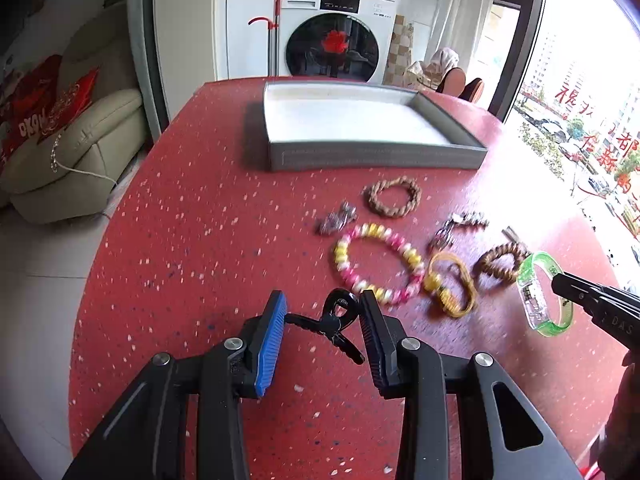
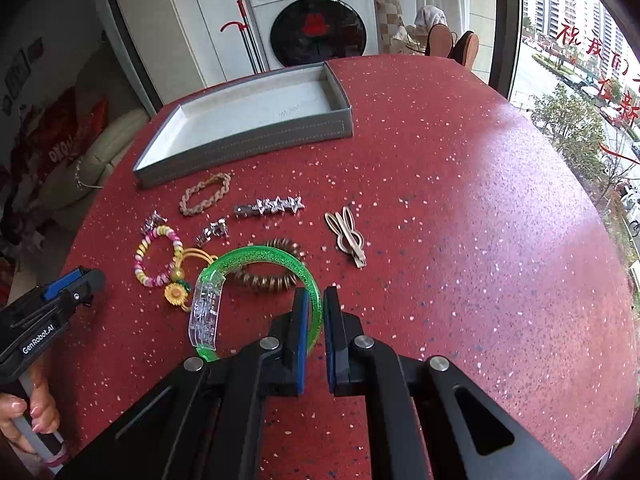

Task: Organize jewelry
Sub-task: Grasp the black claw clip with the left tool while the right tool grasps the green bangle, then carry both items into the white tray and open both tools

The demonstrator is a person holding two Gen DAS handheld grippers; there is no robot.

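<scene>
An empty grey tray [image 1: 376,156] [image 2: 248,142] with a white floor stands at the back of the red table. Loose jewelry lies in front of it: a braided bracelet [image 1: 394,197] [image 2: 206,194], a pink and yellow bead bracelet [image 1: 378,263] [image 2: 158,256], a yellow cord bracelet [image 1: 452,284], a brown bead bracelet [image 1: 500,266] [image 2: 268,278]. My left gripper [image 1: 324,312] is shut on a black hair clip [image 1: 334,324], held between its pads. My right gripper [image 2: 316,300] is shut on a green bangle [image 2: 256,280] [image 1: 544,296] at its rim.
A star hair clip [image 2: 272,206], a beige rabbit clip [image 2: 348,236] and small silver pieces [image 2: 212,234] [image 1: 336,218] lie on the speckled red table [image 2: 460,200]. A washing machine [image 1: 336,32] and a sofa [image 1: 72,152] stand beyond the table. My left gripper shows at the right wrist view's left edge [image 2: 86,286].
</scene>
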